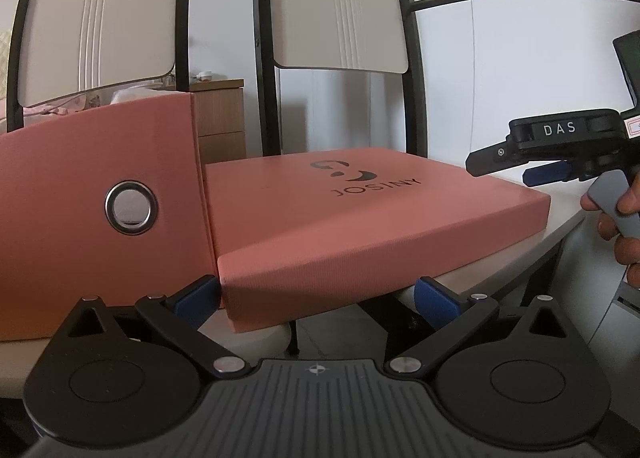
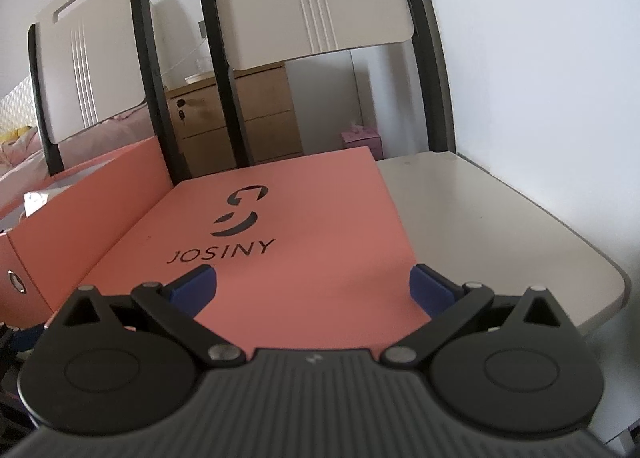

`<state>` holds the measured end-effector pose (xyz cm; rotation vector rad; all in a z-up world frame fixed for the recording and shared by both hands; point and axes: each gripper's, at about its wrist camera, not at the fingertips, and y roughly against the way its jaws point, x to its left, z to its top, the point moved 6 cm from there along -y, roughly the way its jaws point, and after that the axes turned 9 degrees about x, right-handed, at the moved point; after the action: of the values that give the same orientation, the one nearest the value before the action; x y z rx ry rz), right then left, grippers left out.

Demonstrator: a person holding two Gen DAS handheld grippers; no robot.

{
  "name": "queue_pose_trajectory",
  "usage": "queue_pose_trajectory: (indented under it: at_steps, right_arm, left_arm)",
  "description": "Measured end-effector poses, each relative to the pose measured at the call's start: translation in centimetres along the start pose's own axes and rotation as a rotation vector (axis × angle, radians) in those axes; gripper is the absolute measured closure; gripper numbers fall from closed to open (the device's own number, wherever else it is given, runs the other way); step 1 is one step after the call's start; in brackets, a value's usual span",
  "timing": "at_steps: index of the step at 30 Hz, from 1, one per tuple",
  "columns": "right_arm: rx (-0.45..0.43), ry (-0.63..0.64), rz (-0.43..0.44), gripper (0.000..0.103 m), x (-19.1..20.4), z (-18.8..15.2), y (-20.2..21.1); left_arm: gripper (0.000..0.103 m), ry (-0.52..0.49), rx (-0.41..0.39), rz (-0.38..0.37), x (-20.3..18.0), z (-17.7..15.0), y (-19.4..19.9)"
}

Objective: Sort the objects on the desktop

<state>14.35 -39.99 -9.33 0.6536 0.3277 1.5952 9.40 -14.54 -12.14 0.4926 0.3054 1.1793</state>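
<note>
A flat salmon-pink box lid [image 1: 360, 210] printed JOSINY lies on the white table, its near corner jutting past the table edge. To its left stands the taller pink box base [image 1: 96, 202] with a metal eyelet. My left gripper [image 1: 316, 298] is open, low at the table's front edge, with the lid's corner between its blue pads without touching. In the right wrist view the lid [image 2: 280, 226] lies just below my right gripper [image 2: 312, 290], which is open and empty. The right gripper [image 1: 516, 168] also shows at the right of the left view, held by a hand.
Two white chair backs with black frames [image 1: 344, 10] stand behind the table. A wooden drawer cabinet [image 2: 248, 114] sits further back, and a small pink box [image 2: 360, 138] on the floor. Bare white tabletop [image 2: 480, 218] lies right of the lid. White paper [image 2: 36, 202] shows inside the box base.
</note>
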Motion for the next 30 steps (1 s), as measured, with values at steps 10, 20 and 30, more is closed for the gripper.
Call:
queue_pose_trajectory:
  at_steps: [10,20,30]
  right_arm:
    - [0.005,-0.058,-0.023,0.0,-1.3,0.0,-0.3]
    - [0.014,-0.007,0.102,0.0,-0.2,-0.2,0.6]
    - [-0.034,-0.027,-0.01,0.0,-1.4,0.2,2.0]
  left_arm:
    - [0.0,-0.019,0.005,0.014,-0.3,0.0,-0.1]
    - [0.0,-0.054,0.012,-0.026,-0.9,-0.1,0.3]
    - [0.0,-0.079,0.019,0.004,-1.2,-1.3,0.4]
